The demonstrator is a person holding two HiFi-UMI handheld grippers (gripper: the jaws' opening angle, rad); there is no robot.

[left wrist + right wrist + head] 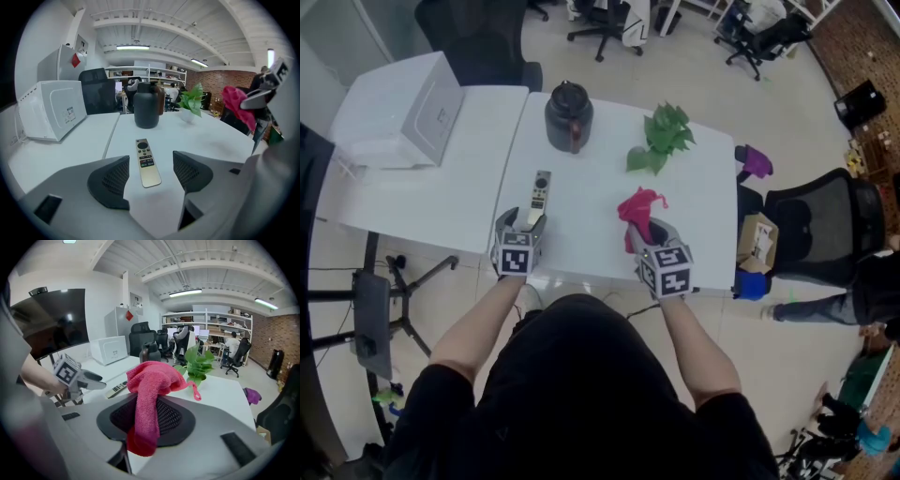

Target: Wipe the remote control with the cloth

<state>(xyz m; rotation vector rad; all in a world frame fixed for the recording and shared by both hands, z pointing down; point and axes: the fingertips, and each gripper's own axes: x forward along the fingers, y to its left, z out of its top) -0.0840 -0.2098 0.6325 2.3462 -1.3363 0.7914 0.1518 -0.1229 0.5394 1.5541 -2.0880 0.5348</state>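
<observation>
A slim gold remote control (pixel 539 193) (pixel 147 162) lies flat on the white table (pixel 581 234), buttons up, its near end between the tips of my left gripper (pixel 526 221) (pixel 151 174). The jaws stand wide apart on either side and do not touch it. My right gripper (pixel 643 234) (pixel 152 420) is shut on a pink cloth (pixel 638 210) (pixel 150 390), which bunches above the jaws and hangs down between them. It hovers over the table, right of the remote. The remote (pixel 117 389) and the left gripper (pixel 101 379) also show in the right gripper view.
A dark kettle (pixel 569 115) (pixel 146 108) stands at the table's far side, a green plant (pixel 662 137) (pixel 192 101) to its right. A white box-like appliance (pixel 398 112) (pixel 51 108) sits on the left table. Office chairs (pixel 820 220) stand beside the table's right edge.
</observation>
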